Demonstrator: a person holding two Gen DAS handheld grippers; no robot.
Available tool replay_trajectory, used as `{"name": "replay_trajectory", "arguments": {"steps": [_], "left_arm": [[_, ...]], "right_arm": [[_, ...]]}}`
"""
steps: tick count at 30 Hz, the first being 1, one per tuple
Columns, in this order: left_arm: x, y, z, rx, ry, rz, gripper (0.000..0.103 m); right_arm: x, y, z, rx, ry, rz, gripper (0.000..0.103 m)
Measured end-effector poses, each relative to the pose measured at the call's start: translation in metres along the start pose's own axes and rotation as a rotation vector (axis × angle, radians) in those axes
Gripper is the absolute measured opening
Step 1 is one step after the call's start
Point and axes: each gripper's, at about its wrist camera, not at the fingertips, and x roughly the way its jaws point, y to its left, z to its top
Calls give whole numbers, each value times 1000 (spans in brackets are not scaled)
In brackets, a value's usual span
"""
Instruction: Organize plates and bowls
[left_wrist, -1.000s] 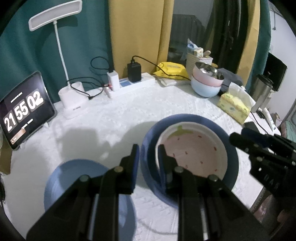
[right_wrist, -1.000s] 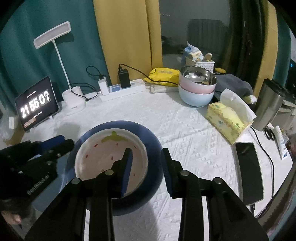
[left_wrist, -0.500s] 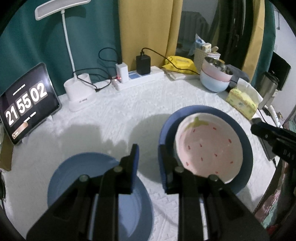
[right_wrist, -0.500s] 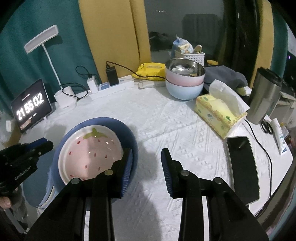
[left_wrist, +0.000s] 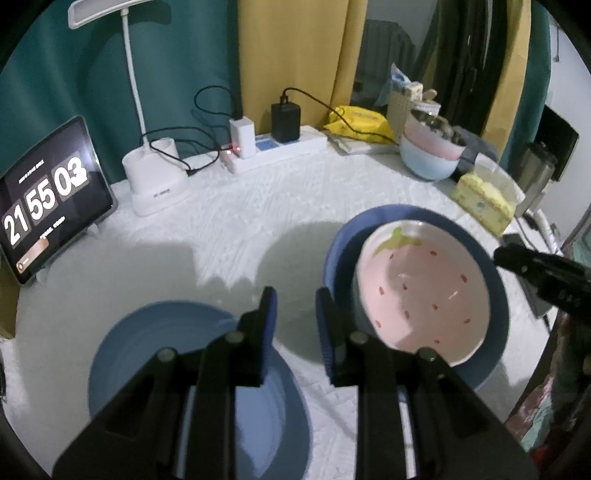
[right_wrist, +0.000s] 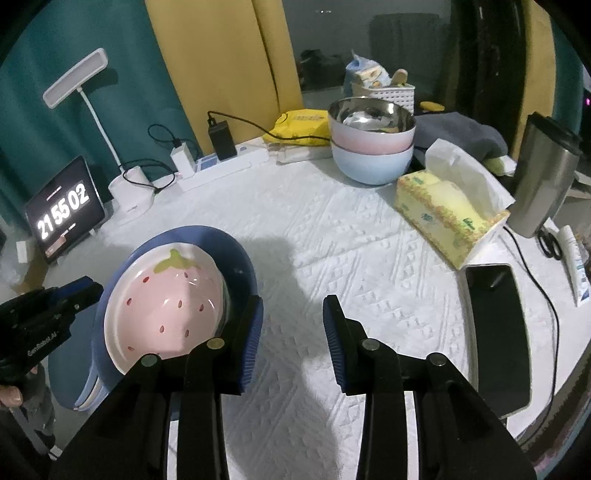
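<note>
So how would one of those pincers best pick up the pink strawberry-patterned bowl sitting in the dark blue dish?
Probably by its rim. The pink strawberry-patterned bowl sits tilted inside the dark blue dish, its thin white edge raised clear of it. One finger could slip inside and one outside that edge, coming from the right gripper, which is open and nearest.

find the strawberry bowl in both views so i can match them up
Left wrist: strawberry bowl sits right of centre, nested in the dark blue bowl.
Right wrist: strawberry bowl sits lower left, in the same dark blue bowl.
Shared landmark: the clock tablet at far left.
</note>
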Motion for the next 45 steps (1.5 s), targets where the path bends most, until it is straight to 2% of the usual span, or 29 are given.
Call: {"name": "replay_trajectory", "arguments": {"steps": [3, 4, 5, 8, 14, 22, 26, 27, 32, 41, 45], "left_arm": [[-3, -5, 0, 15, -1, -28, 25], [-2, -8, 0, 31, 3, -34, 27], [0, -11, 0, 44, 9, -34, 35], [5, -12, 1, 51, 16, -6, 44], [21, -13, -4, 85, 80, 0, 45], [22, -12, -3, 104, 84, -13, 45], [22, -15, -2, 110, 85, 15, 45], [23, -16, -3, 105, 79, 26, 45], [25, -14, -4, 57, 49, 54, 45], [30, 2, -4, -113, 48, 4, 45], [34, -1, -3, -103, 65, 7, 45]], "right_arm": [[2, -1, 1, 8, 9, 21, 43], [2, -1, 1, 9, 13, 28, 43], [3, 0, 1, 8, 16, 33, 43], [9, 2, -1, 5, 35, 40, 44], [21, 6, -4, -9, 87, 41, 44], [27, 7, -5, -3, 113, 29, 46], [30, 7, -4, 19, 129, -34, 56], [32, 7, -4, 27, 134, -52, 60], [34, 7, -6, 49, 119, -125, 69], [36, 1, -10, 87, 101, -75, 69], [37, -1, -11, 101, 98, -54, 69]]}}
